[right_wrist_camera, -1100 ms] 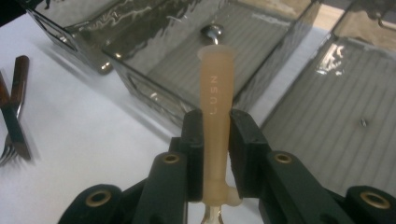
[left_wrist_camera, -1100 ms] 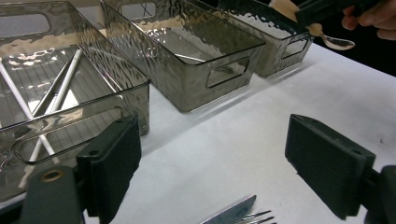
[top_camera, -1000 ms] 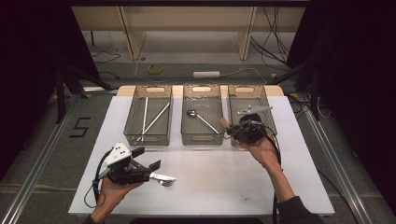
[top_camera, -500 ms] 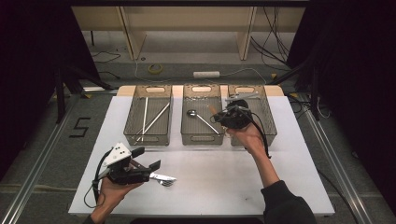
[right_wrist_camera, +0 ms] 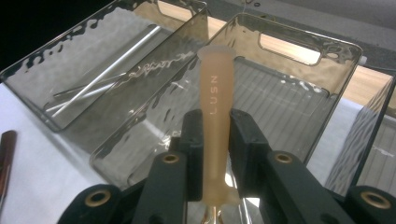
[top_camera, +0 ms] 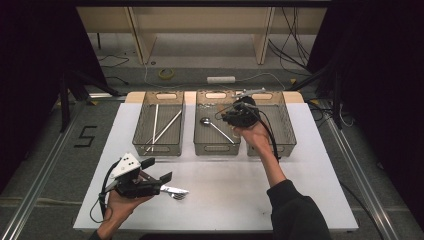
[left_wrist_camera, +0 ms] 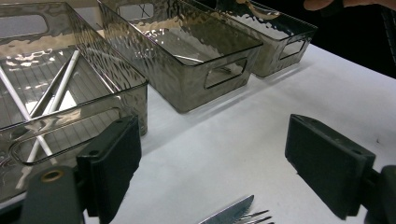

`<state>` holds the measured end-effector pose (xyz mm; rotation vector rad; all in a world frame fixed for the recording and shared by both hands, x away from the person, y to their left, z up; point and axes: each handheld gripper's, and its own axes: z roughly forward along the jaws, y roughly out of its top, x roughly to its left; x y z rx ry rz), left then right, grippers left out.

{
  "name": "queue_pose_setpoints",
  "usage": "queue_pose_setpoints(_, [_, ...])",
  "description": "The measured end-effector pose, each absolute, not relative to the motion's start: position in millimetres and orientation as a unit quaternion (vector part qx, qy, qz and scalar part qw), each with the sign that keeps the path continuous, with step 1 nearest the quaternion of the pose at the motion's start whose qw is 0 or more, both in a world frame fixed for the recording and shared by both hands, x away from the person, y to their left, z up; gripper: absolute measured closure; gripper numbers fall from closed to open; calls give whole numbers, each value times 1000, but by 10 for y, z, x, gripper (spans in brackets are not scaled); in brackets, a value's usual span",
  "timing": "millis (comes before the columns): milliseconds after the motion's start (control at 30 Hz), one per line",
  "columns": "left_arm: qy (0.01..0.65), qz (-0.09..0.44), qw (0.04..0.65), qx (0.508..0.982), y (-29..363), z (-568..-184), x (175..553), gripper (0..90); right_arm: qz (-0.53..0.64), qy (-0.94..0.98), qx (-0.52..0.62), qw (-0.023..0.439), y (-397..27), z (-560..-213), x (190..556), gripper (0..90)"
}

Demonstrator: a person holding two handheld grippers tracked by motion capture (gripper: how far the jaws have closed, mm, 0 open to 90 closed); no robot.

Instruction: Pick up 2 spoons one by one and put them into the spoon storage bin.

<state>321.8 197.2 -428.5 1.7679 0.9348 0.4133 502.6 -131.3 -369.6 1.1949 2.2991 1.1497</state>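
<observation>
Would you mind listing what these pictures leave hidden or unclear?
- Working end of the beige-handled utensil: right gripper view, hidden behind the right gripper.
- Knife and fork handles: left gripper view, cut off by the bottom edge.
- Right bin contents: high view, hand in front.

The white table (top_camera: 210, 185) is bright under light from above, while the room around stays very dark. Glare ripples on the clear bins (left_wrist_camera: 187, 51). The near jaws look slightly soft.
</observation>
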Motion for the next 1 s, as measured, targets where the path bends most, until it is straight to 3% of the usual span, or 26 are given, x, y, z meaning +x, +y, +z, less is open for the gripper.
queue_pose_setpoints(1000, [385, 172, 524, 740, 1965, -4283, 3212, 179, 355, 808, 444, 153, -1077, -3972, 5342, 768])
